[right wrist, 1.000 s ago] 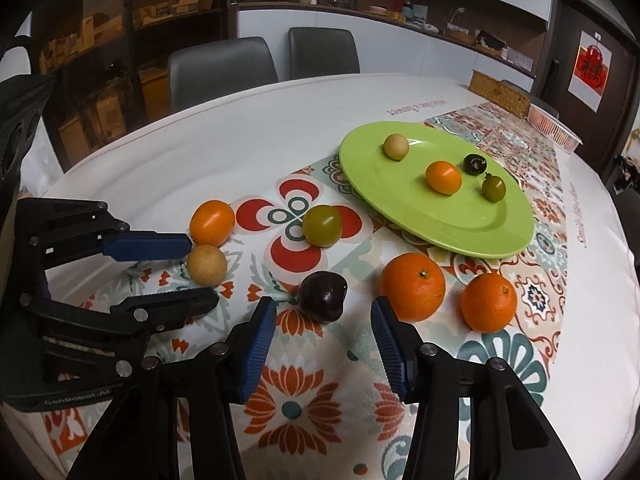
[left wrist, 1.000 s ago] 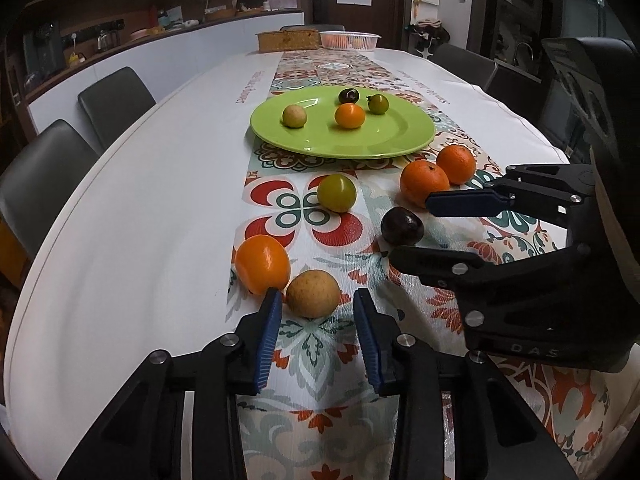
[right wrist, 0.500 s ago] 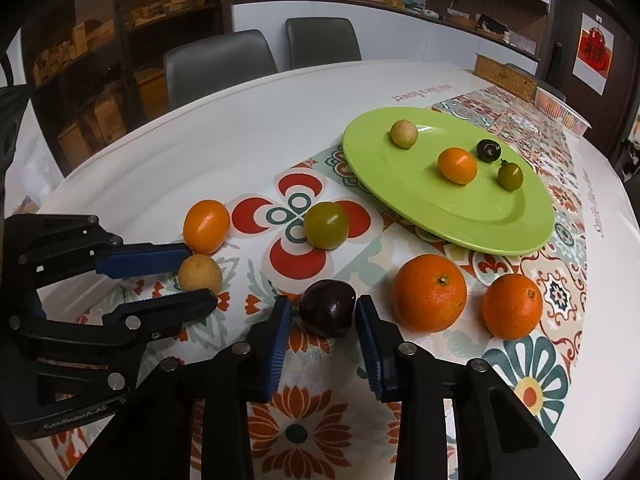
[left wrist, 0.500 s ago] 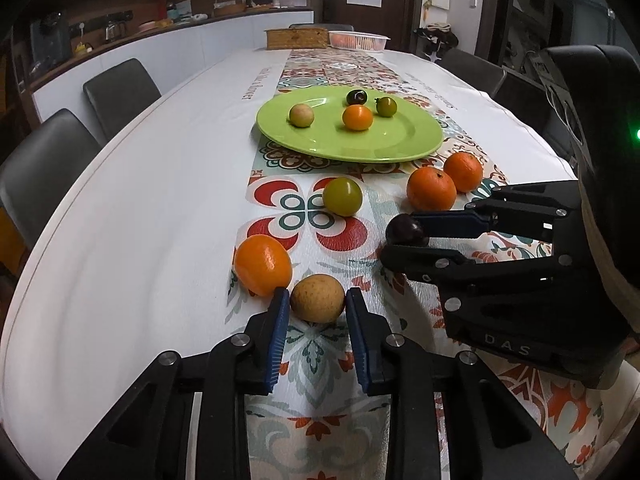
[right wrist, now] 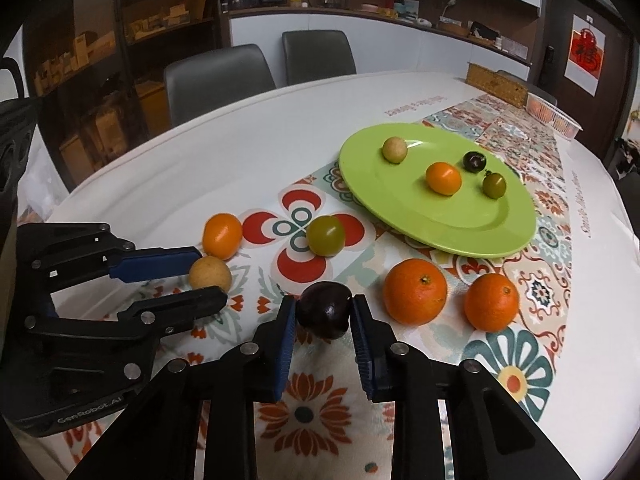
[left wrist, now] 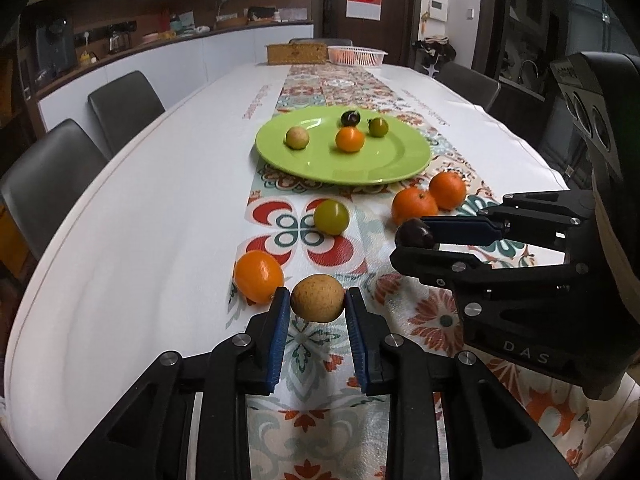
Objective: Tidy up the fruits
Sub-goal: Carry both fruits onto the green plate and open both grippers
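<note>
Fruits were mid-pickup on both sides: over the last second both sets of blue pads went from straddling their targets with gaps to closed contact. Left hand-held gripper (left wrist: 318, 306) was now clamped on the tan round fruit (left wrist: 317, 298), lower centre of the left wrist view; right hand-held gripper (right wrist: 324, 312) was clamped on the dark plum-like fruit (right wrist: 325, 310), lower centre of the right wrist view. Both looked at or just off the patterned runner (right wrist: 308, 412) on the bench (left wrist: 132, 240); couldn't tell if lifted. Means grasp step looked done, carry to the green plate (left wrist: 400, 164) is my guess for next. Plate sat upper centre, holding four small fruits: pale, orange, dark, green. Loose on the runner: an orange fruit (left wrist: 259, 276) just beside the left pad, a green one (left wrist: 331, 217) mid-frame, two tangerines (right wrist: 415, 291) right of the plum. Tan fruit: matte, speckled skin, looked firm. Plum: glossy, smooth, could slip if the squeeze is light.
</note>
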{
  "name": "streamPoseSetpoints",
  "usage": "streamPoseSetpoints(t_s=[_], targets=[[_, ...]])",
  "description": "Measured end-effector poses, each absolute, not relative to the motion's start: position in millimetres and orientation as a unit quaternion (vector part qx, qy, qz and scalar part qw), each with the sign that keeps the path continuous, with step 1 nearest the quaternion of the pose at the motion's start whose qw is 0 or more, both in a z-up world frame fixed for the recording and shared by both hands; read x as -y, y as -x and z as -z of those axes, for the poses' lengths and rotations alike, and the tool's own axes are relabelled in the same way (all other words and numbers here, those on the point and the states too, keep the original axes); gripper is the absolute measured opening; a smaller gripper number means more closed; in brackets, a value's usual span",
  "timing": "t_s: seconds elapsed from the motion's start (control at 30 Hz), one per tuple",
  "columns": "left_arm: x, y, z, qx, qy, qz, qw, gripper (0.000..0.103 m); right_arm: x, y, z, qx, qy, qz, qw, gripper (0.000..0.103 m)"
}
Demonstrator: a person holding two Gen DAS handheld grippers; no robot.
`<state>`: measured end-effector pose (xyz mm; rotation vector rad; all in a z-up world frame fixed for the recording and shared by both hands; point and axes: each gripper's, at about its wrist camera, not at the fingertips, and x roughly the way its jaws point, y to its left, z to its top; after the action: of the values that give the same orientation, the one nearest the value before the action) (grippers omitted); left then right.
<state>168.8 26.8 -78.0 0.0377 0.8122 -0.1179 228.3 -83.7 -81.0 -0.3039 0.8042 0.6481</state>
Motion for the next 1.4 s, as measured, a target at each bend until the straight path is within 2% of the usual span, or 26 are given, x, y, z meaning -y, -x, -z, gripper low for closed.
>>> streamPoseSetpoints(t_s=[0.77,1.4], targets=[[-9.8,-180.5,20.6,-0.315,-0.048,0.078,0.945,0.028,120.3,-227.0,26.4,-0.322,0.108,-0.256,0.905,0.028],[-5.8,-267.8,-0.3,-0.331,-0.056,0.097,0.937,0.028,128.3,-298.9,5.5,-0.325,0.099,-0.236,0.911,0.028]])
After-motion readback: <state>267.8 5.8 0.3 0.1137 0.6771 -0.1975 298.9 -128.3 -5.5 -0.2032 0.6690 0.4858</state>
